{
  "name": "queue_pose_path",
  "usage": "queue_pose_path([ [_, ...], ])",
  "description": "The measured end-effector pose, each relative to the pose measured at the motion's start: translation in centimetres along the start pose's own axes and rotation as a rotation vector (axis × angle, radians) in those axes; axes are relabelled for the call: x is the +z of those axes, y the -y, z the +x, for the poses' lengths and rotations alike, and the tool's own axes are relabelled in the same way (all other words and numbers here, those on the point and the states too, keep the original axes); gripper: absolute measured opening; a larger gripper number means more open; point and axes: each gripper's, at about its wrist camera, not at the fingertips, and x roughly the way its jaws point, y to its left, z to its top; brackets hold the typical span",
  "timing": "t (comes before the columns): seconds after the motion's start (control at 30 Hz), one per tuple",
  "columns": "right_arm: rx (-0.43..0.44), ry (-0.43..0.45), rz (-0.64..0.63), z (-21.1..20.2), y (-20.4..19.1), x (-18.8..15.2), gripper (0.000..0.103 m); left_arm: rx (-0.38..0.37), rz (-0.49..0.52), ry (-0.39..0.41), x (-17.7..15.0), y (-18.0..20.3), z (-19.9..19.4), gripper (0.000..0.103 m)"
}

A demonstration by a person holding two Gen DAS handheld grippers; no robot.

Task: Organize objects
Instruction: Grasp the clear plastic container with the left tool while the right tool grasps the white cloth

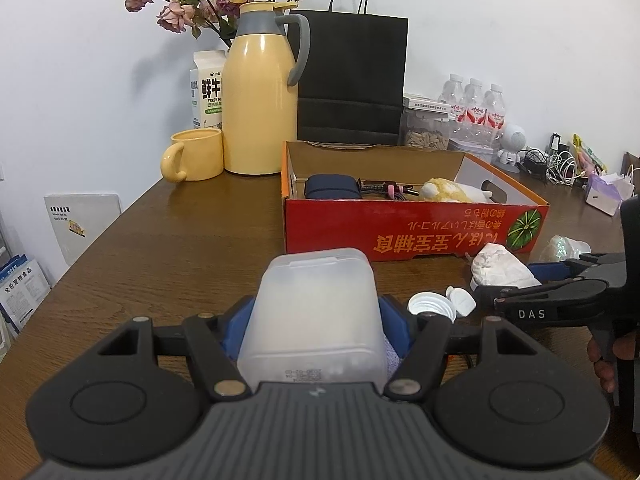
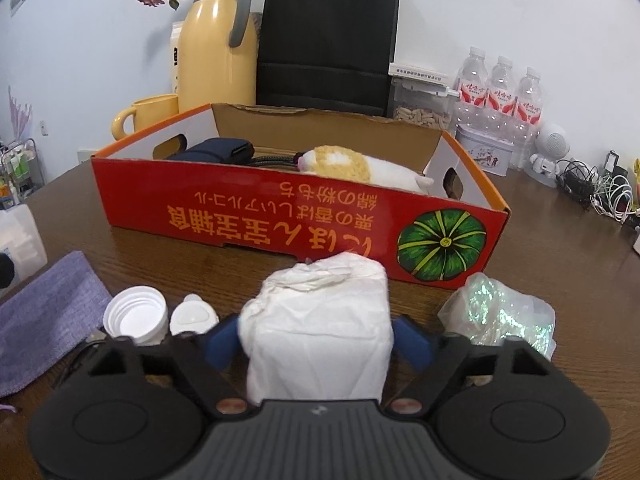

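My left gripper (image 1: 318,320) is shut on a translucent white plastic box (image 1: 316,312), held just above the wooden table. My right gripper (image 2: 318,336) is shut on a white tissue pack (image 2: 320,328); it also shows in the left wrist view (image 1: 500,270). A red cardboard box (image 1: 412,228) stands open ahead of both grippers (image 2: 280,216). It holds a navy pouch (image 2: 212,152), a cable and a yellow-white plush toy (image 2: 352,168). A white cap (image 2: 136,316), a small white lid (image 2: 192,316) and a shiny plastic bag (image 2: 500,316) lie on the table near the right gripper.
A purple cloth (image 2: 44,312) lies at the left. A yellow jug (image 1: 260,96), yellow mug (image 1: 196,156), milk carton (image 1: 206,88), black paper bag (image 1: 352,80), jar, water bottles (image 1: 476,108) and cables (image 1: 560,164) line the back wall.
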Motion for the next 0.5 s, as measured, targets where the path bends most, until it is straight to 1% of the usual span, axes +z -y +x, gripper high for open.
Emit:
queue_pose_path([
  [0.13,0.002,0.025,0.000,-0.6,0.1,-0.1,0.071,-0.003,-0.007,-0.003,-0.1,-0.1,0.1,0.068],
  [0.5,0.022,0.103,-0.008,-2.8,0.1,-0.1,0.070,-0.018,-0.016,0.012,0.3,-0.5,0.3,0.068],
])
